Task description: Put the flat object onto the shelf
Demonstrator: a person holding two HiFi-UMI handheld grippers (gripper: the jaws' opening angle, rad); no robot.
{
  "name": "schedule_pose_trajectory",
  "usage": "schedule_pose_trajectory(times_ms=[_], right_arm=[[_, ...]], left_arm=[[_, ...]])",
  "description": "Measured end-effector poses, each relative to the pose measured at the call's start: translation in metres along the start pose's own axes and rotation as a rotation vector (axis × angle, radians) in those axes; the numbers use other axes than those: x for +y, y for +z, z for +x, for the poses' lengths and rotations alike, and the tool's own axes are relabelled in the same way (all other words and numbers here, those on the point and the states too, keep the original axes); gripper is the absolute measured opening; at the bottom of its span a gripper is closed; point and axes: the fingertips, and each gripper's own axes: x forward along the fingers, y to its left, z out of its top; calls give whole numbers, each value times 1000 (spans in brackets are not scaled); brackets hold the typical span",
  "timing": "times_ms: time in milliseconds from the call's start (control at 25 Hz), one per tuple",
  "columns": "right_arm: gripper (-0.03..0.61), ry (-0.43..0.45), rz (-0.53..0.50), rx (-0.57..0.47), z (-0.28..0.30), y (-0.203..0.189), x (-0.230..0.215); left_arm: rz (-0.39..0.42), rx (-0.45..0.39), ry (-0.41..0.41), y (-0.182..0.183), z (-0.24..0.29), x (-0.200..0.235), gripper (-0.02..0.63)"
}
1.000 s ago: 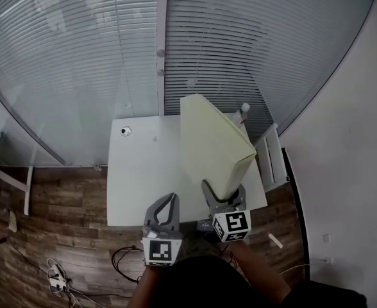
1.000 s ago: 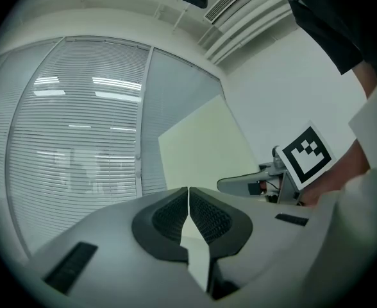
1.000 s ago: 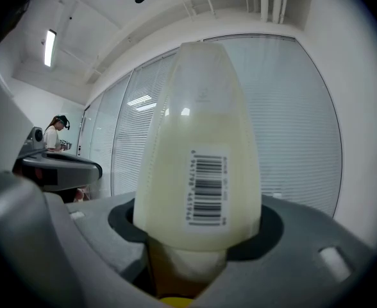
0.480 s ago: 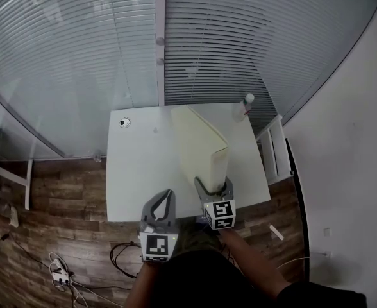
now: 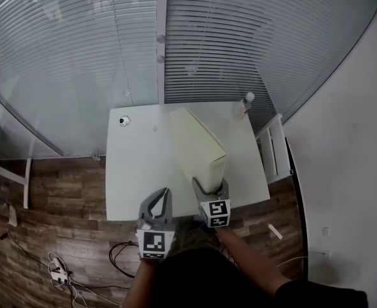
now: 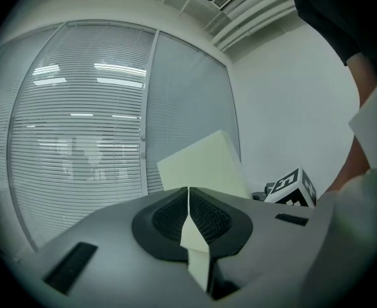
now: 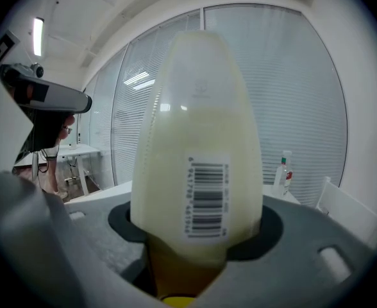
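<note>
Head view: one flat object (image 5: pixel 198 145), a pale yellow slab, is held on edge above the white table (image 5: pixel 137 172) at centre frame. It is clamped at its near end by the right gripper (image 5: pixel 209 188), probably so that it can be slid into a shelf edgewise. The left gripper (image 5: pixel 164 193) is seen at lower centre-left with its jaws together and nothing in them; it is kept apart from the slab, seemingly in reserve. One bottle (image 5: pixel 243 106) is counted at the table's upper right corner and one small round item (image 5: pixel 124 120) at its upper left. One white slatted frame (image 5: pixel 270 153) stands just beside the table's right edge; whether this is the shelf cannot be told.

Left gripper view: the two jaws are pressed shut at lower centre. Behind them the slab (image 6: pixel 204 165) rises tilted, and one marker cube (image 6: pixel 291 188) shows at right.

Right gripper view: the slab (image 7: pixel 198 140) fills mid-frame end-on, one barcode label (image 7: pixel 208 197) facing the camera, and both jaws are closed against its sides. The bottle (image 7: pixel 283 171) is seen at right.
</note>
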Motion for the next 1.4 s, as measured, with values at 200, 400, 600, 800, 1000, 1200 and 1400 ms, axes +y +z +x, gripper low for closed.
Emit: schedule_pose_trajectory(times_ms=[200, 400, 600, 800, 1000, 1200, 1400], right_arm=[[295, 18, 18, 54, -1, -24, 8], [296, 36, 25, 115, -4, -46, 13], [305, 63, 31, 224, -6, -81, 22], [310, 87, 14, 287, -4, -83, 33], [324, 71, -23, 326, -5, -87, 26], [330, 83, -45, 346, -6, -87, 29], [343, 140, -66, 416, -8, -90, 32]], left_arm=[[0, -6, -14, 2, 0, -3, 3], [-7, -14, -6, 3, -1, 1, 3], [-19, -39, -75, 20, 6, -16, 6], [27, -59, -215, 38, 18, -59, 22], [41, -67, -322, 57, 25, -81, 166], [10, -56, -336, 73, 40, -75, 169], [-146, 26, -366, 57, 57, -73, 173]])
